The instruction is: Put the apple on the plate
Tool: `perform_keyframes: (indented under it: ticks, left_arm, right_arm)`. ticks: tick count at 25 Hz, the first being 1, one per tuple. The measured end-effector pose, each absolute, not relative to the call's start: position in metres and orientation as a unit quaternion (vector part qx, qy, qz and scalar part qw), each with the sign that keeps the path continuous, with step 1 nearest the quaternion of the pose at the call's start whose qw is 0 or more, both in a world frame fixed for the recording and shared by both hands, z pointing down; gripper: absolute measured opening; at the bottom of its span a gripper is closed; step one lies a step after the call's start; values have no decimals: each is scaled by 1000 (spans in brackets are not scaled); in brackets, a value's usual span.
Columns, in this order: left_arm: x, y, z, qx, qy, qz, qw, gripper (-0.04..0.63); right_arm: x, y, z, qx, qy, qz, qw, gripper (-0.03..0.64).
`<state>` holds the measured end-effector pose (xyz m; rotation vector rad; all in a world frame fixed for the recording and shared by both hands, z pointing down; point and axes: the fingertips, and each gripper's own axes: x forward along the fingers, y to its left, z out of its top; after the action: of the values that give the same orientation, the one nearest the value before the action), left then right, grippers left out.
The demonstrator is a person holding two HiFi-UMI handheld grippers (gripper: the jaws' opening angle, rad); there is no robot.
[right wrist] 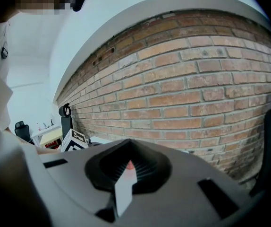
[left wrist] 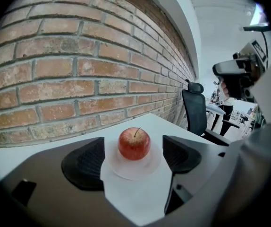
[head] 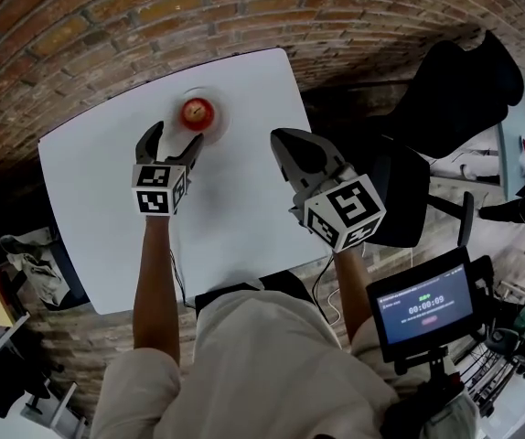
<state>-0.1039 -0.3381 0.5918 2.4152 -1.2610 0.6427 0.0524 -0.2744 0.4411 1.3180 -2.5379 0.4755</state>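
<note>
A red apple sits upright on a small pale plate at the far side of the white table. My left gripper is open just short of the plate, and its jaws do not touch the fruit. In the left gripper view the apple rests on the plate, framed between the two dark pads of the left gripper. My right gripper hovers over the table's right part, shut with nothing in it. The right gripper looks toward the wall, with only a thin slit between its jaws.
A brick wall runs behind the table's far edge. A black office chair stands to the right. A screen with a timer is near my right side. Bags lie on the floor at left.
</note>
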Motion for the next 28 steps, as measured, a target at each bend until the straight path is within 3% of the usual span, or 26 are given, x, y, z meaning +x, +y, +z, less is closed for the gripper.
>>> perform_keyframes:
  ticks: [13,17,28]
  left_arm:
    - [-107,-303,504,860,-460,197,98,380]
    - [-114,-291,477,860,-472,177,82,316]
    - [-116,-254,408,866,-482,130,35,245]
  right_arm:
    - [39,-258,399,434,-886,133,91,3]
    - [34,-253,388,433,-889,125,87,3]
    - [21,-237,349,420,-899,86,87,3]
